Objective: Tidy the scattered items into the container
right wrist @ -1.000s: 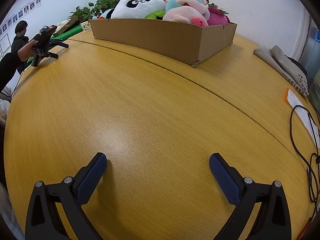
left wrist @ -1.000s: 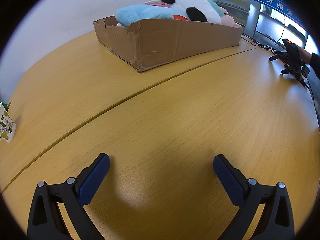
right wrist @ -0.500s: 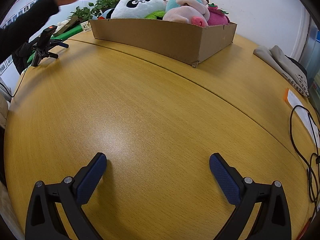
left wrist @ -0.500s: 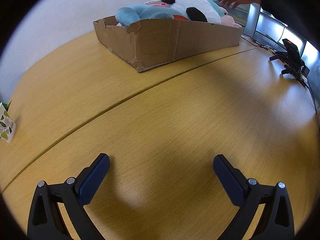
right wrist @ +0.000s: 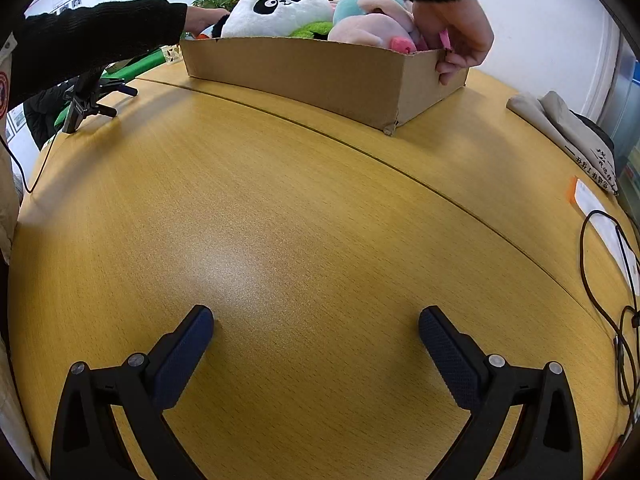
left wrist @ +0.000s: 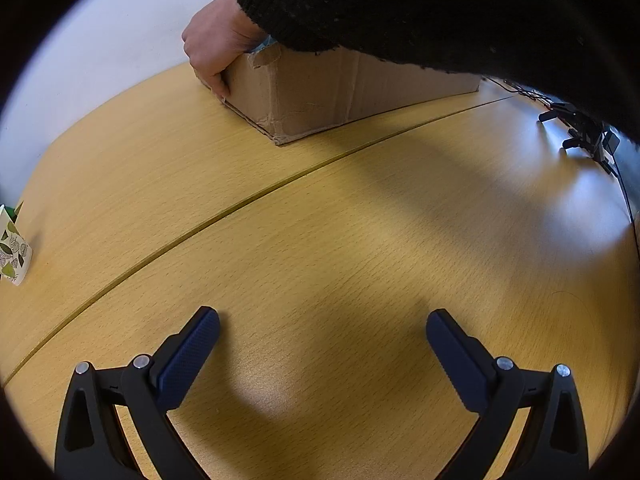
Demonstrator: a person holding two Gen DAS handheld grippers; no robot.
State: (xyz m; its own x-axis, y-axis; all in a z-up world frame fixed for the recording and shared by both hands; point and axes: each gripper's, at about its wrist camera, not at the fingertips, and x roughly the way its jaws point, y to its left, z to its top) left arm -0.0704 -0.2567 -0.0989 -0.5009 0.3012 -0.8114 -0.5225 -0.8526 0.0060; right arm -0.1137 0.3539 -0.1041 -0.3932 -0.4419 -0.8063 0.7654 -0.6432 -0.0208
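Resting low over the table (left wrist: 304, 240), left gripper (left wrist: 322, 326): jaws spread wide, nothing between them. Left wrist view, further entries: box (left wrist: 320, 92) at the far side, well apart from the gripper; one bare hand (left wrist: 214, 50) gripping its near corner; a dark sleeve (left wrist: 440, 8) covering the box's contents; a leaf-print carton (left wrist: 14, 252) at the left edge; a small stand (left wrist: 584, 136) at the right. No loose toys on the tabletop here. Right wrist view: right gripper (right wrist: 316, 320), jaws likewise spread and empty, over bare wood. Box (right wrist: 304, 72) far off, filled above its rim: panda (right wrist: 280, 12), teal toy (right wrist: 356, 4), pink toy (right wrist: 368, 34), a green one beneath. A second hand (right wrist: 460, 40) holds the right end wall. Cloth bags (right wrist: 568, 132), cable (right wrist: 616, 300) and papers lie at the right edge. Status, judged: toys all appear boxed; nothing left to gather in sight; the hands seem to be taking the box.
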